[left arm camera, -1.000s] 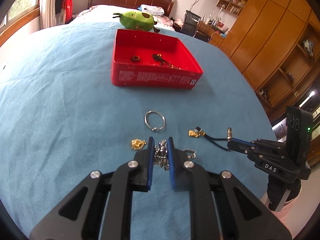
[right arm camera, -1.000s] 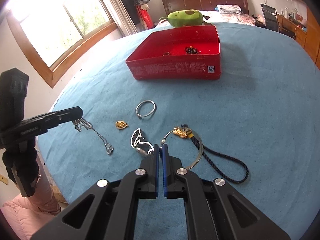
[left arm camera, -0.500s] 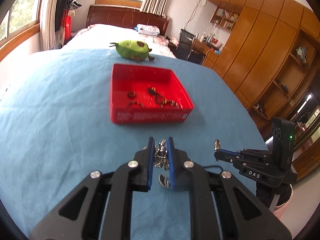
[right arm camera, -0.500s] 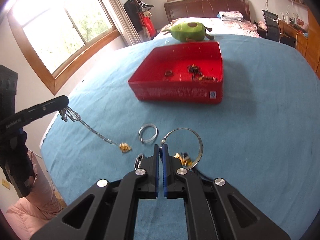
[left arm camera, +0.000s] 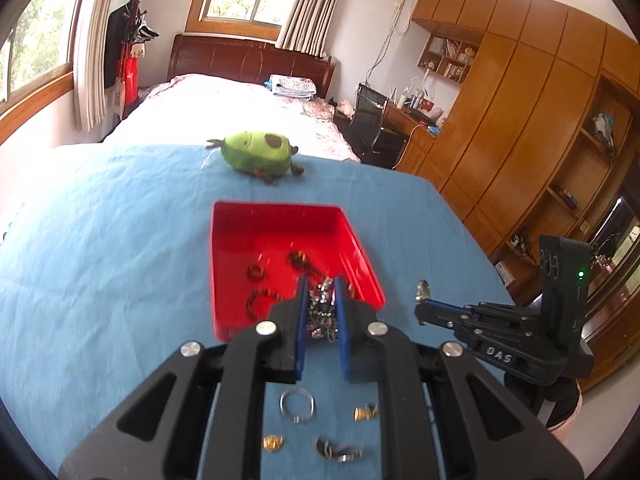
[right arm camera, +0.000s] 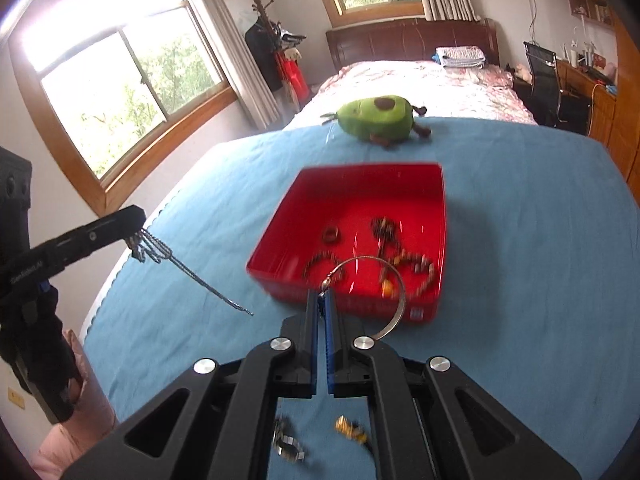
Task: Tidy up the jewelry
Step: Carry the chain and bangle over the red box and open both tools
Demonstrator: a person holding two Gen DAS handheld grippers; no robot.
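My left gripper (left arm camera: pixel 320 286) is shut on a bunched silver chain necklace (left arm camera: pixel 322 312), held above the near edge of the red box (left arm camera: pixel 224 264). In the right wrist view the left gripper (right arm camera: pixel 138 216) shows at left with the chain (right arm camera: pixel 192 276) dangling. My right gripper (right arm camera: pixel 319 296) is shut on a silver wire bangle (right arm camera: pixel 394 280) lifted in front of the red box (right arm camera: pixel 280 236). It also shows in the left wrist view (left arm camera: pixel 420 304). The box holds a brown ring (left arm camera: pixel 256 272) and dark bead strands (right arm camera: pixel 386 232).
A silver ring (left arm camera: pixel 297 405), gold charms (left arm camera: pixel 366 412) (left arm camera: pixel 273 443) and a silver clip (left arm camera: pixel 336 450) lie on the blue cloth (left arm camera: pixel 100 240) under my left gripper. A green avocado plush (left arm camera: pixel 258 154) sits behind the box. A bed and wooden cabinets lie beyond.
Both grippers have risen off the cloth and moved forward towards the red box, carrying the chain and the bangle. The loose pieces now lie beneath the grippers.
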